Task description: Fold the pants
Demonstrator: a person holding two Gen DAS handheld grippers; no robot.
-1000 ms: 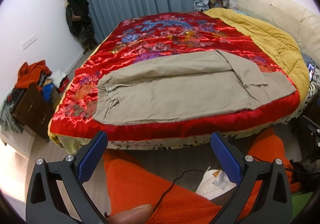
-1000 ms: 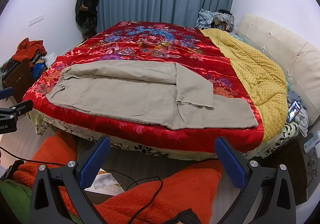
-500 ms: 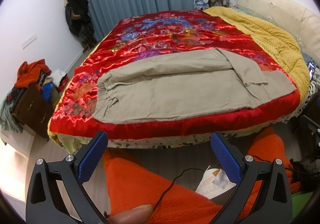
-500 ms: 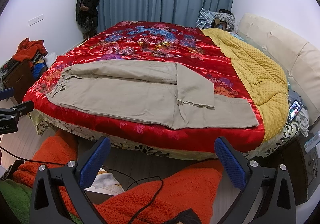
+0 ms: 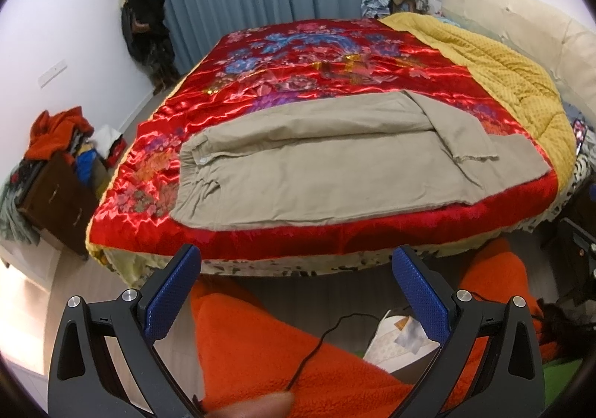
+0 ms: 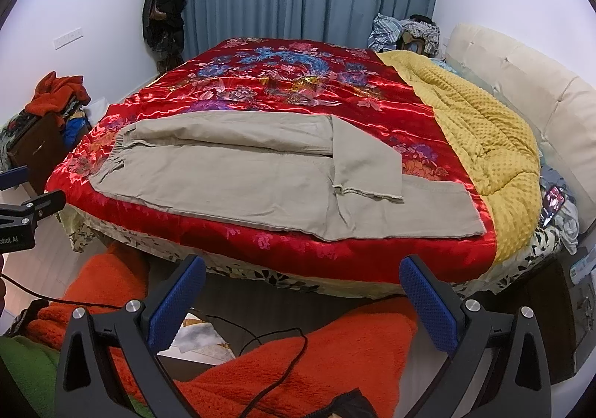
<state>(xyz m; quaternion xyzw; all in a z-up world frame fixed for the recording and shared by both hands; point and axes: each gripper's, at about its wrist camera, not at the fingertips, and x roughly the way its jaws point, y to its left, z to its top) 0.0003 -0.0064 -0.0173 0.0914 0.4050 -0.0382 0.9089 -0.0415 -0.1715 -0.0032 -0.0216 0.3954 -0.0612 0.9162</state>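
Fingers [image 5: 175,291] of both grippers spread empty; pants [image 6: 260,179] lie crosswise, waistband left, hems right.

blurred fingertip [image 5: 257,407] cut by bottom edge, below left claw | far trouser leg partly hidden under folded cuff [image 6: 367,166] | phone [image 6: 554,199] screen right of right claw unreadable

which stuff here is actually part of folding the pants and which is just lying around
Part of the job:
- khaki pants, spread on the red quilt
- left gripper, open, empty
- right gripper, open, empty

Just lying about:
- yellow blanket
- clothes pile on the dresser
- dark coat hanging by the curtain
- phone
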